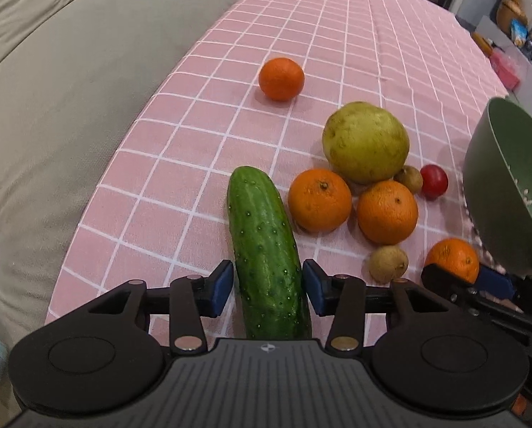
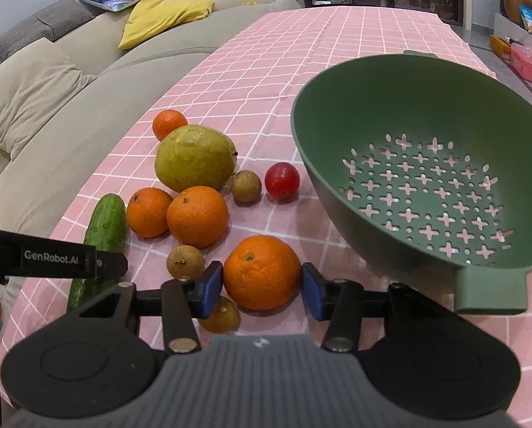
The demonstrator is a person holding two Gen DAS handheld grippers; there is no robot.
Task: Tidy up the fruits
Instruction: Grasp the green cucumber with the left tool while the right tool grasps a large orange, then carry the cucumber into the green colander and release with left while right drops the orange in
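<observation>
My left gripper (image 1: 267,287) straddles a green cucumber (image 1: 266,249) lying on the pink checked cloth; its blue pads sit at the cucumber's sides with slight gaps. My right gripper (image 2: 262,285) straddles an orange (image 2: 261,271), pads just at its sides. Two more oranges (image 2: 196,215) (image 2: 148,211), a small tangerine (image 2: 169,123), a large green pear (image 2: 194,157), a red tomato (image 2: 282,181) and small brown fruits (image 2: 245,185) lie in a cluster. The green colander (image 2: 423,192) is empty, right of the fruit.
A beige sofa (image 2: 34,107) with cushions runs along the table's left edge. The pink checked tablecloth (image 2: 301,53) stretches far back. Shelves and clutter stand at the far right (image 2: 522,53). The left gripper's body (image 2: 52,258) reaches into the right wrist view.
</observation>
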